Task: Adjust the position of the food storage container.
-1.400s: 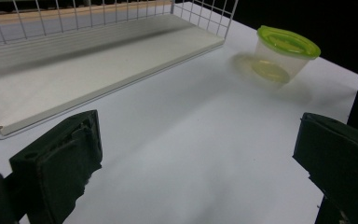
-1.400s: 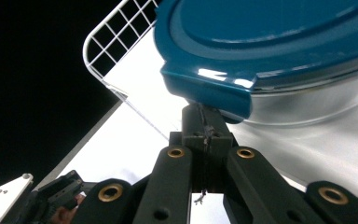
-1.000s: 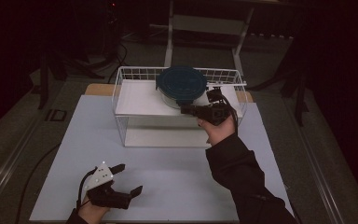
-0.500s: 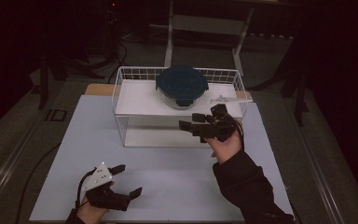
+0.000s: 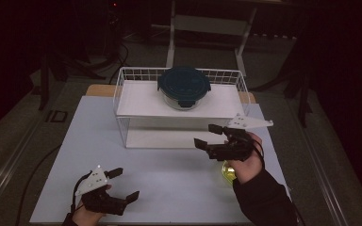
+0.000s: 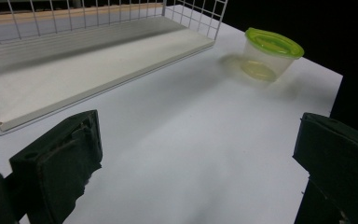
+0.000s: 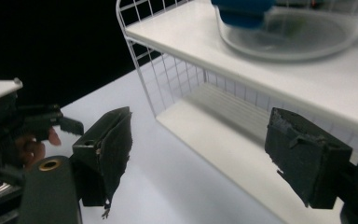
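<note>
Near the right edge of the white, matte counter (image 5: 169, 179): a small round tub (image 6: 266, 55) of clear plastic with a lime-green lid, upright, slightly tapered toward its base, casting a soft yellowish glow on the sheet. In the high view, mostly hidden under the right hand (image 5: 247, 162), a sliver of yellow-green just below the right gripper (image 5: 209, 135). Right gripper held above the counter in front of the rack, fingers (image 7: 107, 149) spread wide with nothing between them, pads of black foam, rough and torn at the edges; a grey three-cornered plate on top. Left gripper (image 5: 122, 184) low at the near left of the counter, well apart from the tub, fingers (image 6: 60, 158) likewise spread and empty, blocky black pads with a crumbly surface. At the back of the counter, a white wire rack (image 5: 122, 101) of thin grid mesh, rectangular, with a smooth white upper shelf and a ribbed white floor panel. On the upper shelf, a round glass container (image 5: 184, 87) with clear curved walls and a dark teal lid with clip tabs, seated flat near the shelf's middle.
</note>
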`<state>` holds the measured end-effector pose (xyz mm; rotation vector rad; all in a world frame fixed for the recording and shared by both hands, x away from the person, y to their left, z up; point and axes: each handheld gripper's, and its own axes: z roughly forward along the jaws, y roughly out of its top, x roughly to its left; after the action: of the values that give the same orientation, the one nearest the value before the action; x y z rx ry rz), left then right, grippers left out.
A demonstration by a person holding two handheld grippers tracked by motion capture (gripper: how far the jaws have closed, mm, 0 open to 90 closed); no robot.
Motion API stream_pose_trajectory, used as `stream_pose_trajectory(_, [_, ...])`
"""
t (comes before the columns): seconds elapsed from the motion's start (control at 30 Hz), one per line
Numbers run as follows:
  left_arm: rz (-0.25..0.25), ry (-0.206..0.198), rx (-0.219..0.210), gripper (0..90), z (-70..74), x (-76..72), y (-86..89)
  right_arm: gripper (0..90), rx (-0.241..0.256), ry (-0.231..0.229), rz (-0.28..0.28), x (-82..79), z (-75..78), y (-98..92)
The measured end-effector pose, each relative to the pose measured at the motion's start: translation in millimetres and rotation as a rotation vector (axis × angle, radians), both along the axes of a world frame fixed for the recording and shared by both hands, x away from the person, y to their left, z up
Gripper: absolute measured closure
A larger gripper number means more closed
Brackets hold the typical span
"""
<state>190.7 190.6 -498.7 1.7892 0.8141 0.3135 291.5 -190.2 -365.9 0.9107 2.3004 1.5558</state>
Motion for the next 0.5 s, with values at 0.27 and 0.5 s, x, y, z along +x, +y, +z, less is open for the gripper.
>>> stream_pose_trajectory(0.27, [0.0,0.0,0.0,0.7,-2.1,-0.8,0.4,19.5,0.013,-0.029,-0.018,-12.5,-17.6,-30.7])
stream_pose_trajectory(0.5, [-0.005,-0.004,-0.007,0.7,-2.6,-0.9,0.3,13.0,-0.002,-0.017,-0.082,-20.5,-36.9,-59.8])
